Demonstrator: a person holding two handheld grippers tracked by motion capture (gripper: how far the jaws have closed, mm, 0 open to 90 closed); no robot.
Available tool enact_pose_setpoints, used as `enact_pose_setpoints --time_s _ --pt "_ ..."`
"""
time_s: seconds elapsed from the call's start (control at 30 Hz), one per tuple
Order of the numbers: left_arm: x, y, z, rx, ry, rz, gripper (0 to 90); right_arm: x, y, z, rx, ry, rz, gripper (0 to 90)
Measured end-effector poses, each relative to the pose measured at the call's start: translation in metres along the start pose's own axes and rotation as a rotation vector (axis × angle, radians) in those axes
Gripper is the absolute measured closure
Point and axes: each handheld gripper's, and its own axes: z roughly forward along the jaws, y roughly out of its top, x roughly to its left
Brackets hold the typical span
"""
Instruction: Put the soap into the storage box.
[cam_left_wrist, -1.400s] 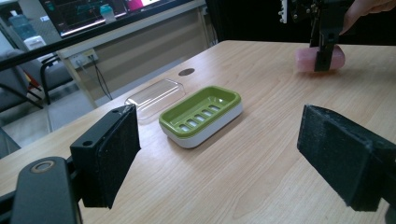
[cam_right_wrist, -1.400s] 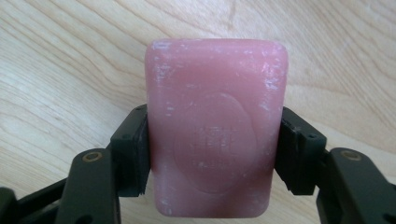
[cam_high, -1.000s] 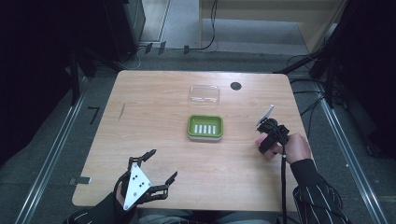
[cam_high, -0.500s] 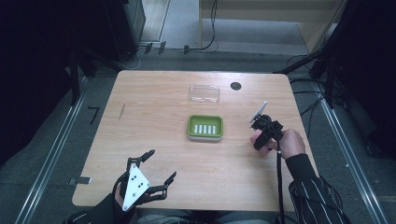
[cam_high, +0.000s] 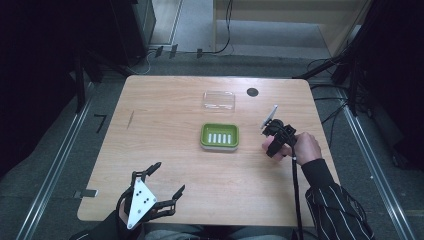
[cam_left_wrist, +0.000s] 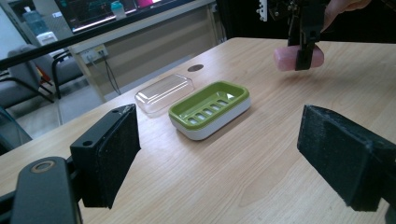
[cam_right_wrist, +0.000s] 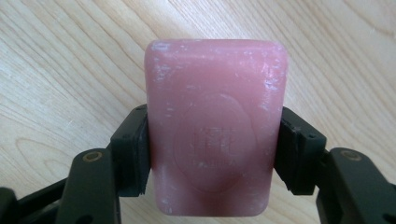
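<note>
High view: green soap dish (cam_high: 219, 136) mid-surface (cam_high: 165, 115) as landmark. Clear lid (cam_high: 219, 100) just behind dish, off, leaving tray free. Right gripper (cam_high: 274, 142) right of dish, pinching pink soap (cam_high: 273, 146). Left gripper (cam_high: 159, 191) near-left of dish, spread, idle.

Left gripper view: jaws wide apart, nothing between. Soap above surface, right of dish, likely headed for tray.

Right gripper view: jaws pressed on soap's (cam_right_wrist: 215, 126) long sides, stamped face up; firm, centred hold against slipping.
</note>
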Motion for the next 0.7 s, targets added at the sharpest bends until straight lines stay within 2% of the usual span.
enact_pose_setpoints --time_s 0.1,0.57,0.7 --pt "0.000 0.000 -0.001 0.002 0.004 -0.001 13.6 0.002 0.005 -0.001 -0.004 -0.005 -0.030 39.0" --pt "0.000 -0.001 -0.002 0.002 0.007 -0.004 13.6 0.004 0.022 -0.008 -0.021 -0.020 -0.096 39.0" --pt "0.000 -0.001 -0.002 0.003 0.007 -0.002 13.6 0.006 0.027 -0.009 -0.026 -0.024 -0.128 39.0"
